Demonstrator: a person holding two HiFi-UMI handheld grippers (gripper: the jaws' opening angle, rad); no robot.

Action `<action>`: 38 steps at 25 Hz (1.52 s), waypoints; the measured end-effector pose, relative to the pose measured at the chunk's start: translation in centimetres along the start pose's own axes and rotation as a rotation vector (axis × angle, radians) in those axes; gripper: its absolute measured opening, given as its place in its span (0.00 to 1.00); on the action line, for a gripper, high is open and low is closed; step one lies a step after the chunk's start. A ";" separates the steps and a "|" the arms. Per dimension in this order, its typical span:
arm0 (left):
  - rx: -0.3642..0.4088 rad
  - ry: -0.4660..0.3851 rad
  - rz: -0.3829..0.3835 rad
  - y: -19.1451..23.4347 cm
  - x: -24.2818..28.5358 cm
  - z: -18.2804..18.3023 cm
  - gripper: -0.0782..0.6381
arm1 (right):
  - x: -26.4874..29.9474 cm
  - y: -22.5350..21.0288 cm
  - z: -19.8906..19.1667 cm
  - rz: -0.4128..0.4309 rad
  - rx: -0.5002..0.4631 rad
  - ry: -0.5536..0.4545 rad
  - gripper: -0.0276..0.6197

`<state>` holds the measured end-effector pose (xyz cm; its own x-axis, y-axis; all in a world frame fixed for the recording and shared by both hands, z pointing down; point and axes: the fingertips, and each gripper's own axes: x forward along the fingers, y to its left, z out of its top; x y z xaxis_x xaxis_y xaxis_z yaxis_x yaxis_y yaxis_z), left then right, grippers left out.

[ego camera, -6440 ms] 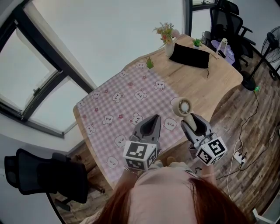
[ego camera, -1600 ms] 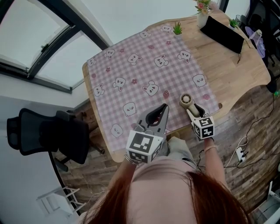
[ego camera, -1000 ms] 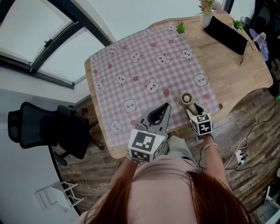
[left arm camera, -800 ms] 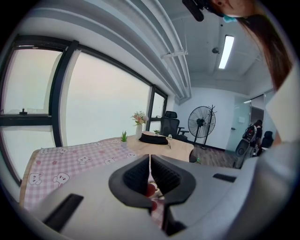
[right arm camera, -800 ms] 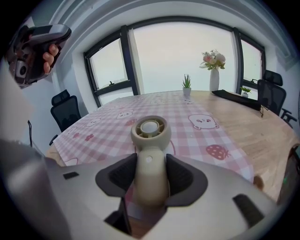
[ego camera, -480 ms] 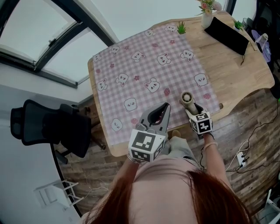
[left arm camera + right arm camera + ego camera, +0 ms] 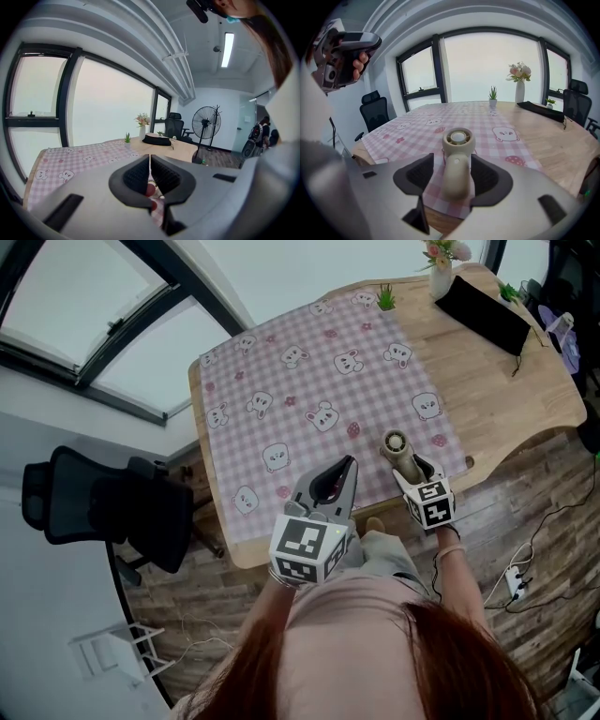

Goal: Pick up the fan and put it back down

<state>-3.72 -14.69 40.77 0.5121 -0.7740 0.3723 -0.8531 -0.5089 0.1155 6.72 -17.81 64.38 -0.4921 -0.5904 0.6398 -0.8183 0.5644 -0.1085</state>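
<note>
One small cream fan point(image 7: 398, 449) lies on the single pink checked cloth point(image 7: 309, 371) that covers the near part of the wooden bench point(image 7: 511, 381). It sits close to the cloth's front right corner, with its round head away from the person and its handle pointing back at them. There are two tools. The right tool point(image 7: 411, 471) is set over the handle. Its jaws have just been opening and now stand wide and released, with the handle between them. The right gripper view shows a strip of cloth between the left pad and the handle, so nothing is clenched. The left tool point(image 7: 345, 465) is held above the cloth's front edge, left of the fan and apart from it. In the left gripper view its two ribbed pads are closed to a thin slit with nothing grasped. At the far end of the bench stands one white vase of flowers point(image 7: 439, 268). One black flat case point(image 7: 483, 313) lies just beside it on the bare wood. Two small green potted plants are there as well: one point(image 7: 385, 299) at the cloth's far edge and one point(image 7: 511, 289) beyond the case. One black office chair point(image 7: 103, 512) stands on the floor left of the bench. One tall standing fan point(image 7: 206, 125) shows on the floor past the bench's far end in the left gripper view.
</note>
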 end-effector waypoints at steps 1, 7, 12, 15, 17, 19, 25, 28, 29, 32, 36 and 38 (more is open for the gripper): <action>0.001 -0.003 0.001 0.0 -0.1 0.0 0.13 | -0.3 0.0 0.2 -0.004 0.003 -0.014 0.40; 0.010 -0.011 -0.011 -0.5 -0.5 0.2 0.13 | -2.7 -0.4 1.5 -0.050 0.075 -0.094 0.35; 0.027 -0.017 -0.038 -0.9 -1.5 0.7 0.13 | -5.0 -0.2 2.6 -0.091 0.173 -0.157 0.28; 0.029 -0.026 -0.060 -0.7 -2.1 0.4 0.13 | -5.7 0.0 3.1 -0.122 0.180 -0.175 0.23; 0.033 -0.027 -0.074 -0.7 -2.8 0.2 0.13 | -6.2 0.5 3.2 -0.141 0.180 -0.181 0.22; 0.033 -0.029 -0.087 -0.6 -3.6 -0.1 0.13 | -6.8 1.4 3.3 -0.158 0.176 -0.186 0.20; 0.027 -0.050 -0.106 0.0 -5.3 -0.1 0.13 | -9.4 3.4 4.6 -0.218 0.146 -0.232 0.08; 0.034 -0.064 -0.116 -0.2 -6.0 0.0 0.13 | -11.1 4.0 5.3 -0.247 0.133 -0.267 0.05; 0.037 -0.070 -0.119 -0.3 -6.3 0.0 0.13 | -11.6 4.2 5.6 -0.255 0.130 -0.278 0.05; 0.040 -0.083 -0.127 -0.3 -7.2 -0.1 0.13 | -13.0 4.9 6.6 -0.272 0.128 -0.314 0.04; 0.041 -0.094 -0.142 -0.4 -8.6 -0.2 0.13 | -15.3 6.3 8.1 -0.287 0.129 -0.378 0.04; 0.046 -0.103 -0.151 -0.6 -9.2 -0.3 0.13 | -16.7 6.9 8.8 -0.301 0.119 -0.416 0.04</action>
<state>-7.97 -7.15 37.52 0.6432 -0.7210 0.2577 -0.7617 -0.6367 0.1198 6.74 -9.11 46.26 -0.2869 -0.9089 0.3027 -0.9577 0.2797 -0.0680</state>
